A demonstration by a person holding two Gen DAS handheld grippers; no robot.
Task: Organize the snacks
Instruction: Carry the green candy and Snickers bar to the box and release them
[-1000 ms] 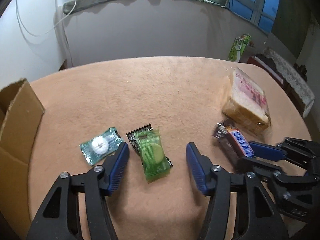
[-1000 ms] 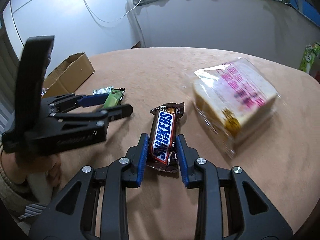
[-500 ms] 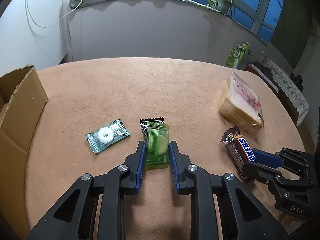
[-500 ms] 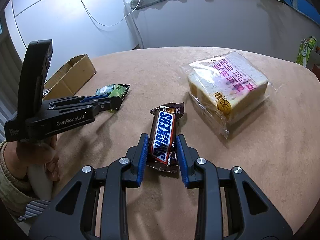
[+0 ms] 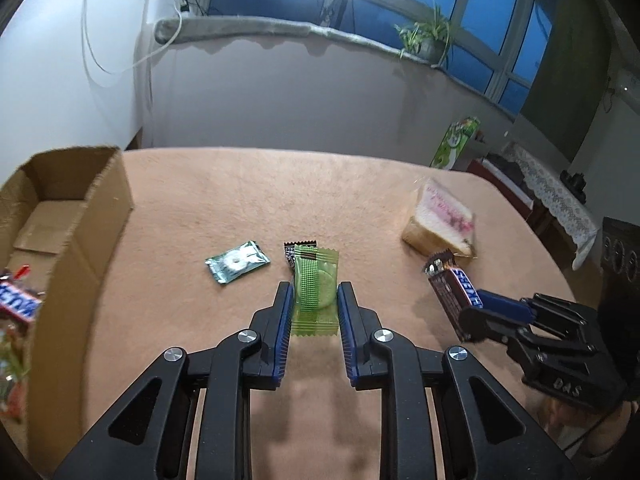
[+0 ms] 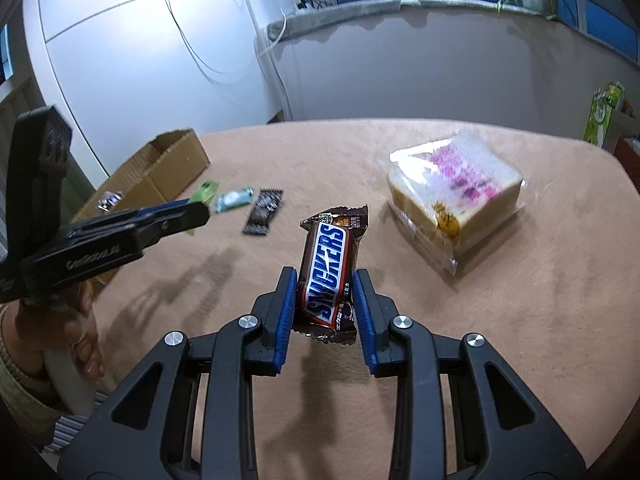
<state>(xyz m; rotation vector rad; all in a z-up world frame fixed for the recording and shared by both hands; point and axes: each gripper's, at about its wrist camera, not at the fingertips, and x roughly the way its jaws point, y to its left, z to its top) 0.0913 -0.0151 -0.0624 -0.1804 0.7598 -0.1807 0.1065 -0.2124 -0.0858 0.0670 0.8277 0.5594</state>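
Observation:
My left gripper [image 5: 314,296] is shut on a translucent green snack packet [image 5: 315,290] and holds it clear of the tan table [image 5: 224,200]. In the right wrist view the same packet [image 6: 206,192] shows at the left gripper's [image 6: 192,210] tip. A dark wrapper [image 5: 289,250] lies beneath it on the table, beside a teal candy packet [image 5: 236,266]. My right gripper [image 6: 326,278] is shut on a Snickers bar [image 6: 326,276], raised a little off the table. An open cardboard box [image 5: 80,200] stands at the left with a Snickers [image 5: 16,304] inside.
A bagged loaf of sliced bread [image 6: 452,188] lies on the right part of the table. A green carton [image 5: 458,142] stands beyond the far right edge. A hand [image 6: 84,344] grips the left tool's handle. The dark wrapper [image 6: 264,216] and teal packet [image 6: 234,200] lie near the box [image 6: 160,172].
The left jaws went from wide apart to shut on the green packet, then lifted it back off the dark wrapper. The right gripper rose slightly with the Snickers bar.

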